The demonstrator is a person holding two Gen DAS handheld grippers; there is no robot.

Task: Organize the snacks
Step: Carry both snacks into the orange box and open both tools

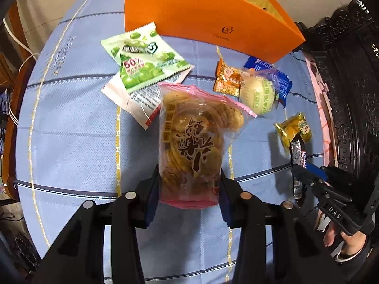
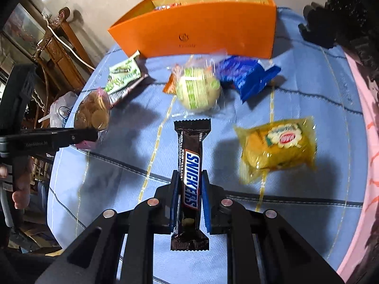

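Note:
My left gripper (image 1: 189, 184) is shut on a clear pink-edged bag of round biscuits (image 1: 196, 142), held above the blue tablecloth. In the right wrist view that biscuit bag (image 2: 93, 114) hangs at the left in the other gripper. My right gripper (image 2: 189, 182) is shut on a brown Snickers bar (image 2: 190, 179), lifted off the cloth; the same Snickers bar (image 1: 299, 158) shows at the right of the left wrist view. An orange box (image 1: 201, 16) (image 2: 203, 28) stands open at the far side of the table, with some wrappers inside.
On the cloth lie a green bean snack pack (image 1: 144, 61) (image 2: 123, 75), a small orange packet (image 1: 226, 79), a round pale cake in clear wrap (image 1: 258, 94) (image 2: 197, 90), a blue packet (image 2: 246, 74) and a yellow cake packet (image 2: 278, 146) (image 1: 295, 127). Dark carved furniture (image 1: 343, 71) stands right.

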